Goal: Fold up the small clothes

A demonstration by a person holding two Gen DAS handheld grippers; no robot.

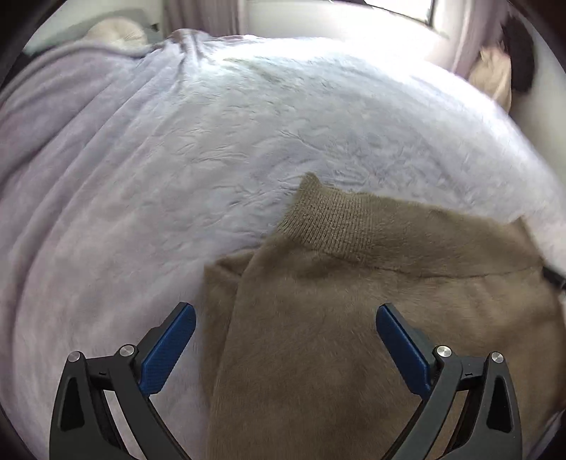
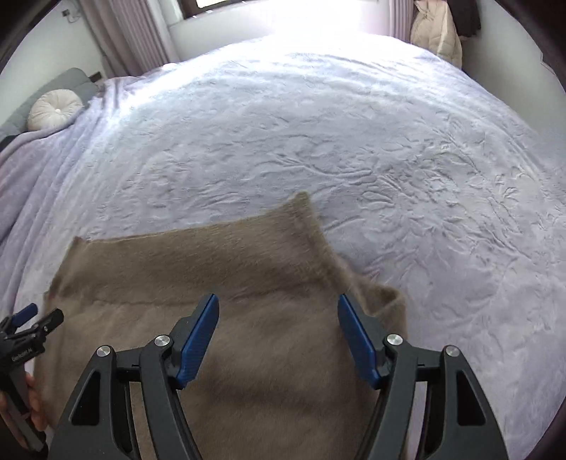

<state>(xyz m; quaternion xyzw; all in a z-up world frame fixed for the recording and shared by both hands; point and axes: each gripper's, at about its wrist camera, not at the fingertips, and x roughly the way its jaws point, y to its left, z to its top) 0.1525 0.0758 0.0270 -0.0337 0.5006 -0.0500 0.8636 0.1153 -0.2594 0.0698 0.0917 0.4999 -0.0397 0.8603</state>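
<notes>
A fuzzy brown sweater [image 1: 353,300] is laid flat on a lavender blanket [image 1: 177,159] that covers a bed, close to the near edge of the bed. In the left wrist view its ribbed collar [image 1: 329,219] is turned toward the middle of the bed, and a folded sleeve [image 1: 226,279] is seen lying along the garment's left side.

The left gripper [image 1: 286,313] is held above the sweater with its blue pads [image 1: 169,350] spread wide; nothing is pinched between them. The right gripper [image 2: 278,304] is likewise spread above the sweater, and no cloth is caught between its pads [image 2: 198,345].

In the right wrist view the left gripper is visible at the left edge, held in a hand [image 2: 33,407].

A round white cushion [image 2: 55,108] is noted at the far left corner of the bed, beside a grey headboard [image 2: 53,86]. Curtains [image 2: 127,35] and a pale coat [image 2: 437,32] are seen beyond the far edge.
</notes>
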